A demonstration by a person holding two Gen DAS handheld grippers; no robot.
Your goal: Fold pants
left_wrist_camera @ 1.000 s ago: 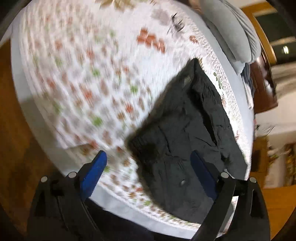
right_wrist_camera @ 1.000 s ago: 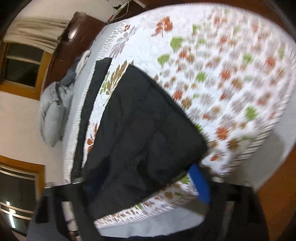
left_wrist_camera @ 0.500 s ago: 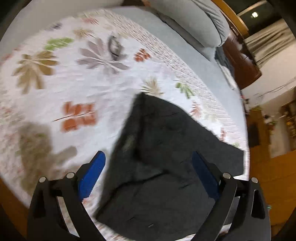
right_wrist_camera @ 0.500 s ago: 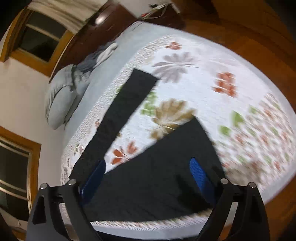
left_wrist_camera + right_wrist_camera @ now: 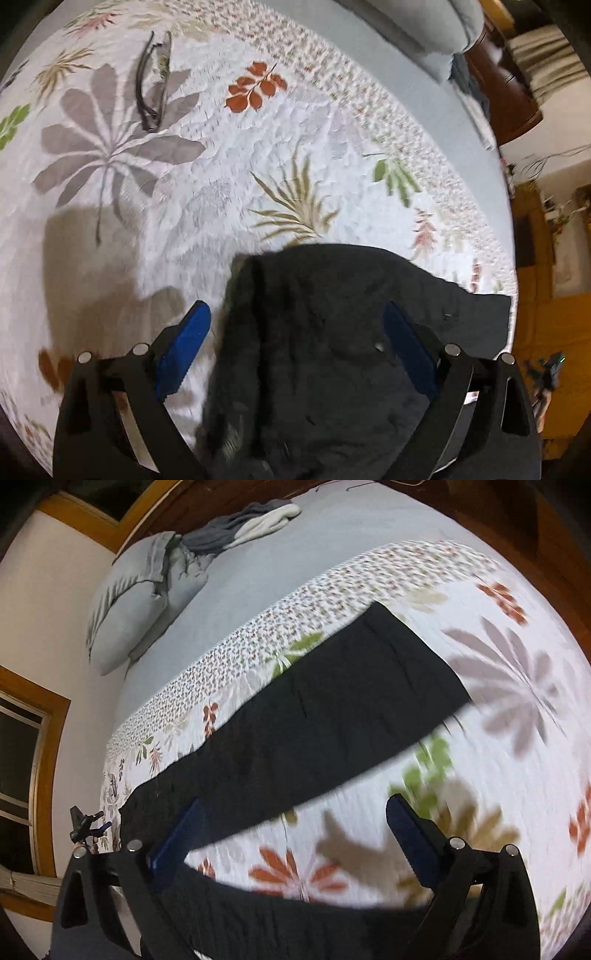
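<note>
Black pants [image 5: 332, 332] lie on a white bedspread printed with leaves [image 5: 221, 177]. In the left wrist view their waist end bunches up between my fingers; my left gripper [image 5: 295, 332] is open just above it, not holding it. In the right wrist view one long pant leg [image 5: 314, 716] stretches flat across the bed, its hem at the upper right, and another dark part [image 5: 280, 919] lies under the gripper. My right gripper [image 5: 295, 823] is open above the bedspread between the two.
Dark glasses [image 5: 151, 81] lie on the bedspread at the far left. Grey pillows [image 5: 136, 609] and a grey-white garment [image 5: 243, 524] sit at the head of the bed. A wooden floor [image 5: 546, 314] lies beyond the bed's right edge.
Both grippers have swung across the bed. The left one moved over the pants' waist end. The right view went from the wide part of the pants to the long flat leg.
</note>
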